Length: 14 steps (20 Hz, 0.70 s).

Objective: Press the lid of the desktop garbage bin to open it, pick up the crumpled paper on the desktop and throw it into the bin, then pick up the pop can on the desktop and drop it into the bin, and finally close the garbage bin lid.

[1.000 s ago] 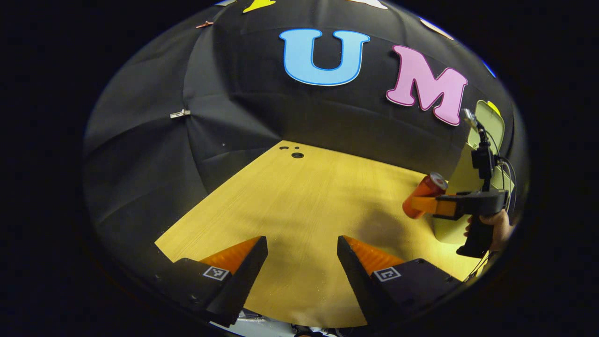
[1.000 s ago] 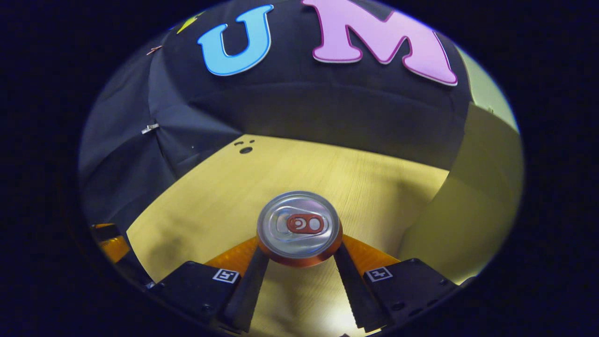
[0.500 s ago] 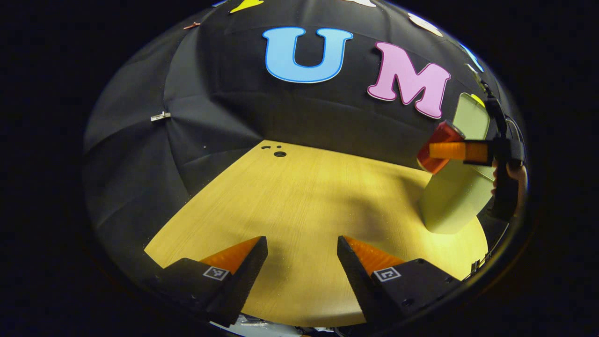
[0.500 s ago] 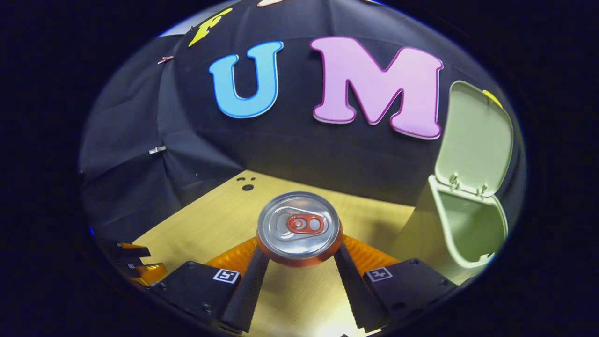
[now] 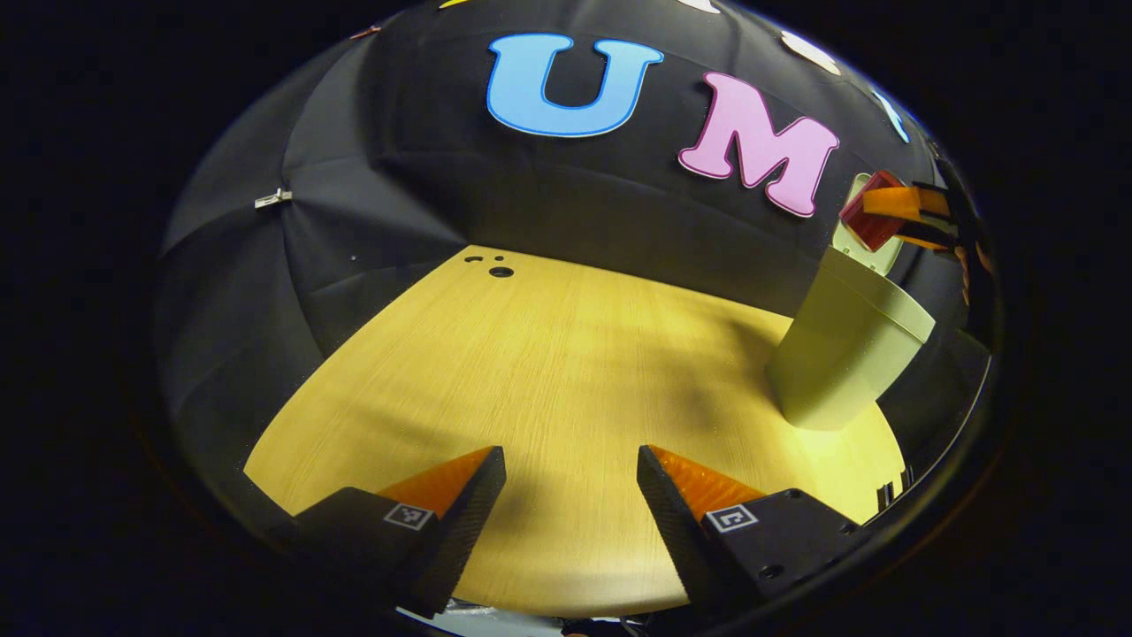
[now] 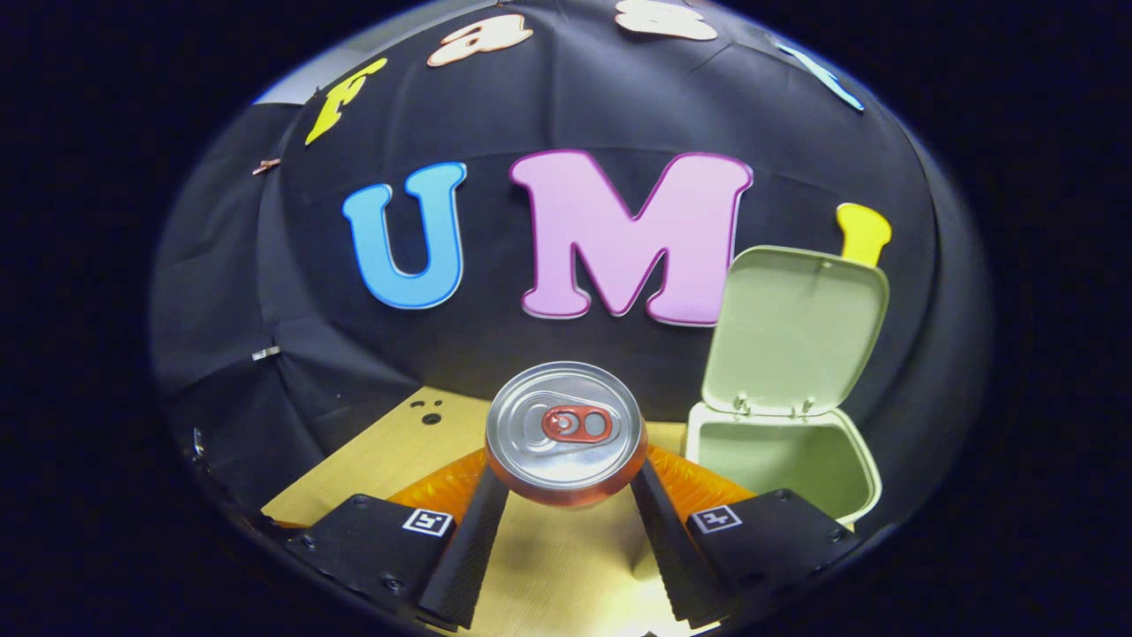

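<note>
— What is the garbage bin (image 6: 780, 460) showing you?

— In my right gripper view it is standing on the wooden desktop (image 5: 566, 372) with its lid (image 6: 796, 327) swung up and leaning back toward the black cloth wall (image 5: 398, 203). I am looking into its mouth from above and I am seeing pale inner walls; I cannot tell whether anything is lying at the bottom. In my left gripper view the bin (image 5: 840, 354) is sitting at the far right of the desktop.

— And your tongs?

— My right gripper (image 6: 566, 495) is clamping the pop can (image 6: 566, 433), both fingers pressing its sides, the silver top and pull tab facing the camera. The can is hanging in the air, just left of the bin's opening and higher than its rim. From my left gripper view I am seeing that can (image 5: 871, 221) up beside the raised lid. My left gripper (image 5: 570, 482) is hovering with its fingers apart, gripping nothing, low over the near edge of the desktop, well apart from the bin.

— Anything else around?

— A few small dark holes (image 5: 500, 270) are showing at the desktop's far corner
</note>
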Motion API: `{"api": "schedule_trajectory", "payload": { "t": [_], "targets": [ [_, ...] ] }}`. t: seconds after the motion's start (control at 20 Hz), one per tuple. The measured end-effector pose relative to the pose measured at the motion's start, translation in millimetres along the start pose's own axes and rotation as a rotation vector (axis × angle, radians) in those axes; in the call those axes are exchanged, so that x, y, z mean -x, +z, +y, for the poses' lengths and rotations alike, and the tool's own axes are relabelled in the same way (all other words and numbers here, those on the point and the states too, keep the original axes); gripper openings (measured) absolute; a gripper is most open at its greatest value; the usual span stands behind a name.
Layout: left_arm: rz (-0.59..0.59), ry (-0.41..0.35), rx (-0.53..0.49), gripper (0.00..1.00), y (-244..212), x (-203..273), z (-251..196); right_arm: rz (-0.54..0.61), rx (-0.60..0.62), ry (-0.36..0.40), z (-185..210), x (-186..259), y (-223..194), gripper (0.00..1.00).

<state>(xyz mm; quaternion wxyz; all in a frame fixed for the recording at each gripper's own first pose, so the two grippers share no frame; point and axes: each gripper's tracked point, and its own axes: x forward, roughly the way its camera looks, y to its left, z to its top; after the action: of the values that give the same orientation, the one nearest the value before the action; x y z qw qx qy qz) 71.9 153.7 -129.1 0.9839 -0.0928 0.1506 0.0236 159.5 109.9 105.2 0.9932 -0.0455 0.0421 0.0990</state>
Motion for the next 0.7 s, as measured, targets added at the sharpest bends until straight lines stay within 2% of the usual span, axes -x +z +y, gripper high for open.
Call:
{"api": "schedule_trajectory", "payload": {
  "t": [0.15,0.4,0.7],
  "targets": [
    [0.016,-0.036,-0.053,0.96,-7,-1,-3,-0.041,0.002,-0.060,-30,9,19,0.82],
    [0.046,-0.011,-0.067,0.96,-15,-5,-11,-0.076,-0.021,-0.135,-88,9,30,0.82],
    [0.066,0.028,-0.036,0.96,-13,-17,-41,-0.034,-0.120,-0.184,-150,-14,4,0.82]
  ]
}}
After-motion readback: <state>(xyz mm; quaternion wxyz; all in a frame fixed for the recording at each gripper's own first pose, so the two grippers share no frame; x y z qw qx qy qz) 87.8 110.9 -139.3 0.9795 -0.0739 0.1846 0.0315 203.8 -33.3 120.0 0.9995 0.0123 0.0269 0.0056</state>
